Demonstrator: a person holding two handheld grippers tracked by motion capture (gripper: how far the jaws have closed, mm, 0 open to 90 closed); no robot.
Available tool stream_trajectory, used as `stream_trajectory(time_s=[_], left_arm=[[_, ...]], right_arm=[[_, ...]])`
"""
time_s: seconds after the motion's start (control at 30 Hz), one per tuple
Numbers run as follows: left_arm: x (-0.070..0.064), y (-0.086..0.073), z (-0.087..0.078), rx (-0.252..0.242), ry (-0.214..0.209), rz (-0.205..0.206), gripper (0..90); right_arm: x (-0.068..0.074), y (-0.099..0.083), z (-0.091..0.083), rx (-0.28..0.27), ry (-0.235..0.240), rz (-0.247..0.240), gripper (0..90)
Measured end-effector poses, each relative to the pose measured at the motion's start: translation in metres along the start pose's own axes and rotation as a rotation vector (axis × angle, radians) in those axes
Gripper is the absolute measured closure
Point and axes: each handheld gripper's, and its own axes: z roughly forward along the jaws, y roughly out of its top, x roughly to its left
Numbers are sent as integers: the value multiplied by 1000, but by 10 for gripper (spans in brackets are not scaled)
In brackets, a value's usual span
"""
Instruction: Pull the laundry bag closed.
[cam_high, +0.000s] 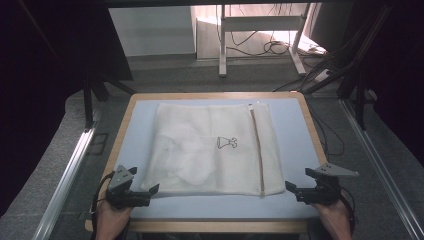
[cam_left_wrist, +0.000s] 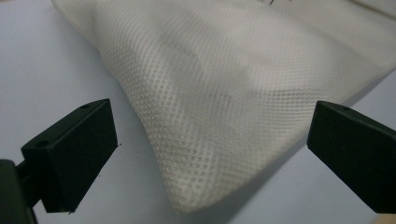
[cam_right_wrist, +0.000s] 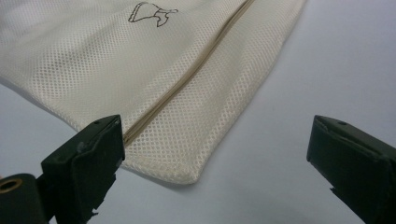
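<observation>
Left gripper: I held it wide open at the bag's near-left corner, gripping nothing.
Right gripper: spread wide, empty, at the near-right corner.
Mesh laundry bag: lay flat, mid-table.

Quick tally from my end of the feed. I counted one mesh laundry bag on the one tabletop, and that was it for loose stuff. The bag had one zipper running down its length and one little printed logo on the mesh. I had two claws going: the left claw and the right claw, each with two black jaws, so four jaws total, all spread apart. Two hands were holding them, the left hand and the right hand. Behind the tabletop I could make out one white stand on the floor.
</observation>
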Motion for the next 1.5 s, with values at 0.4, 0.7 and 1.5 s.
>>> stream_trajectory(time_s=[0.4,0.7,1.5], left_arm=[[-3,0,6,10,-40,5,13],[-4,1,7,11,-40,23,12],[-14,3,12,20,-63,65,8]], right_arm=[[12,0,0,26,4,-85,43],[11,-1,8,51,31,-106,27],[22,2,15,42,59,-136,27]])
